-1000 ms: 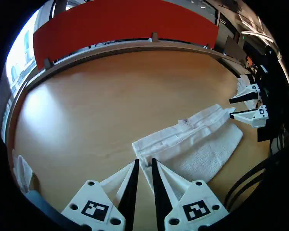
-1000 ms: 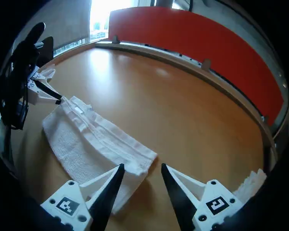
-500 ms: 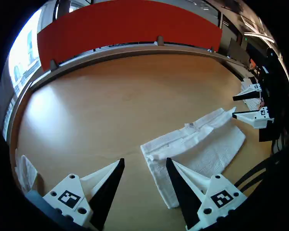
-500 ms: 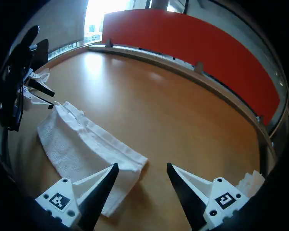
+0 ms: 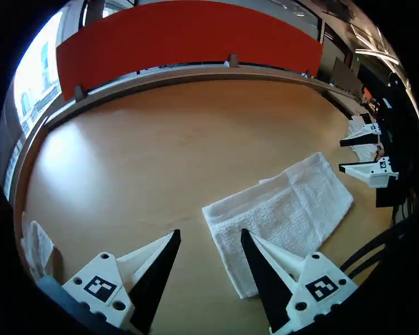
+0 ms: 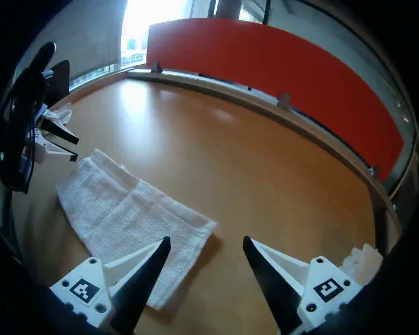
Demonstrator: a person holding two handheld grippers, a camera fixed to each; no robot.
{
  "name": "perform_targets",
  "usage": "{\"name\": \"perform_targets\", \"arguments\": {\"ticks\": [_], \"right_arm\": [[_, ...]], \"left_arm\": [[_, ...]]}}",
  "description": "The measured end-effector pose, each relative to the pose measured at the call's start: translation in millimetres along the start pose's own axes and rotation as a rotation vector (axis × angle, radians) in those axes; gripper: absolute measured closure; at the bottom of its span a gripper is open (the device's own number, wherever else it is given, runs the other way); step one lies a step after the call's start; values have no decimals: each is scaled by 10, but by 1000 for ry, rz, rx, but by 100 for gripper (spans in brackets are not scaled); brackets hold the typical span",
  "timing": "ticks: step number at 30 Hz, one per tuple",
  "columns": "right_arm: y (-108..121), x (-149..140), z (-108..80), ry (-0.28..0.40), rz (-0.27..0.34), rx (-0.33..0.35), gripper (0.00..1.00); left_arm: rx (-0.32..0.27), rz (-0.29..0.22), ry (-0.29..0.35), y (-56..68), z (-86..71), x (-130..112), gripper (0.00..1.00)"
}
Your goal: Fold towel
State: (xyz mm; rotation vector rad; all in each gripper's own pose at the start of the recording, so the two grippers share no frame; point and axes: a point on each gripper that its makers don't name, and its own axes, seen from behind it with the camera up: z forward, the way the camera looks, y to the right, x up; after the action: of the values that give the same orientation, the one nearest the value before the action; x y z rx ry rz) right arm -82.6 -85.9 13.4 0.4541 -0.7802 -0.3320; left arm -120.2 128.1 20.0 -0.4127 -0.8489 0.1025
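A white towel (image 5: 282, 209) lies folded flat on the wooden table (image 5: 170, 145). My left gripper (image 5: 208, 237) stands open at its near corner, right finger over the cloth, nothing held. In the right gripper view the same towel (image 6: 123, 215) lies at lower left. My right gripper (image 6: 205, 245) is open, its left finger above the towel's end. Across the towel, the right gripper (image 5: 352, 153) shows open in the left gripper view. The left gripper (image 6: 64, 146) appears open at the far left in the right gripper view.
A red divider panel (image 5: 187, 39) runs along the table's far edge. Another white cloth (image 5: 37, 251) sits at the lower left of the left gripper view, and a white cloth (image 6: 363, 259) lies at the lower right of the right gripper view.
My left gripper opened and let go of the towel's corner. The folded-over hem has dropped, and the towel now lies flat and smooth. Both grippers have drawn back slightly.
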Motion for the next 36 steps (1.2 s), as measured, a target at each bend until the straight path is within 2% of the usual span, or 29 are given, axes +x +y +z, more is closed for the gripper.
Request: {"name": "perform_targets", "arguments": {"ticks": [8,26,36], "right_arm": [[-122,-70,-110,3,14,14,0],[-343,-313,-417,-1,53,23,0],[-367,-393,-444,-11,44,38,0]], "left_arm": [[7,-22,-4,30,-103,-123,21],[38,-102,-24,113,-410,-582,20],[56,-129,-20,103,-502,-654,21]]}}
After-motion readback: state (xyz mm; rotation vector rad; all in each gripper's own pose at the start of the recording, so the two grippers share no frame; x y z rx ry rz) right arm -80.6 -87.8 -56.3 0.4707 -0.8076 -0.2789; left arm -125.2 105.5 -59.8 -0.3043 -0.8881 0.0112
